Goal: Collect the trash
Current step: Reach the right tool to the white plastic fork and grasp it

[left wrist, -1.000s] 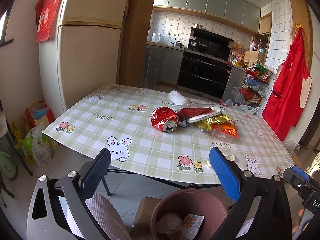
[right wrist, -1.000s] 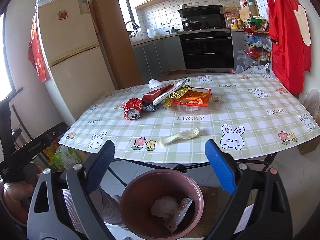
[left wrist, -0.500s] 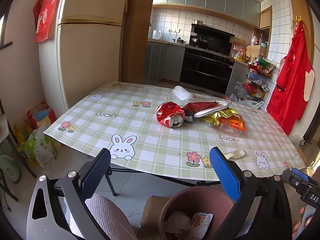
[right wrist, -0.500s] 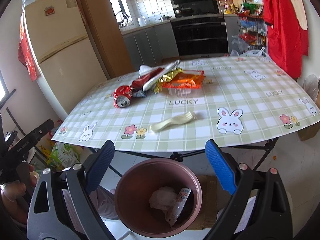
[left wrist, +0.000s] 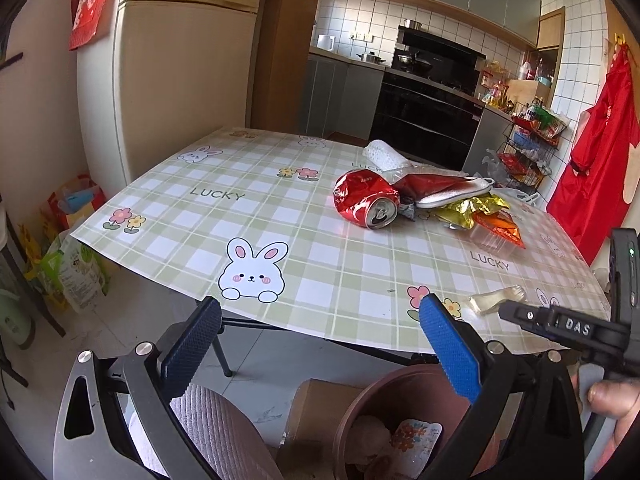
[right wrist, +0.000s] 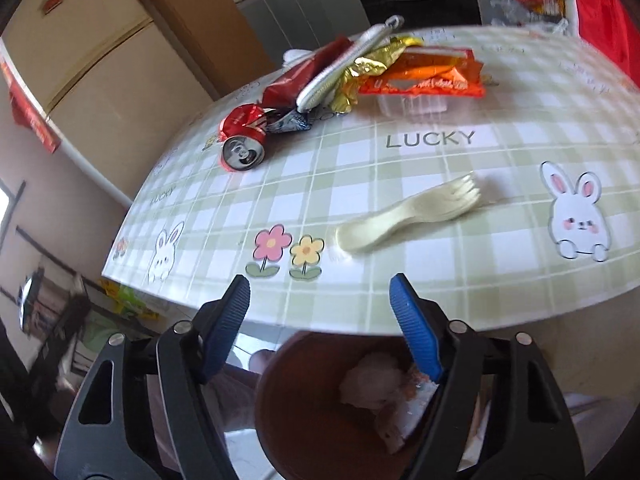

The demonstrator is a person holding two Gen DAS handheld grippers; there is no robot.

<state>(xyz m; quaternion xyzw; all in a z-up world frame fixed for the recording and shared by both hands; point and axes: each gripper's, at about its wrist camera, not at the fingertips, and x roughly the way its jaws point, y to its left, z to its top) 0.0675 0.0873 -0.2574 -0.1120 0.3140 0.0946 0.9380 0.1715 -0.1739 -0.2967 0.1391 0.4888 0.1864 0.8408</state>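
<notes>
A crushed red can (left wrist: 366, 203) (right wrist: 243, 136) lies on the checked table (left wrist: 248, 216) beside a heap of red, gold and orange wrappers (left wrist: 460, 204) (right wrist: 404, 70). A pale plastic fork (right wrist: 404, 218) (left wrist: 498, 298) lies near the table's front edge, just ahead of my right gripper (right wrist: 320, 292), which is open and empty. My left gripper (left wrist: 320, 320) is open and empty at the front edge, left of the right gripper's body. A brown bin (right wrist: 304, 408) (left wrist: 384, 408) with trash inside stands below both.
A white paper roll (left wrist: 382, 154) lies behind the can. A cushioned chair seat (left wrist: 216, 428) and a cardboard box (left wrist: 320, 408) sit by the bin. A fridge (left wrist: 180, 72) stands at the left, bags (left wrist: 72, 240) lie on the floor, and a red apron (left wrist: 600, 160) hangs at the right.
My right gripper has moved forward and tilted down close to the table edge, so the fork looms larger. My left gripper has moved slightly closer to the table. Both stay open.
</notes>
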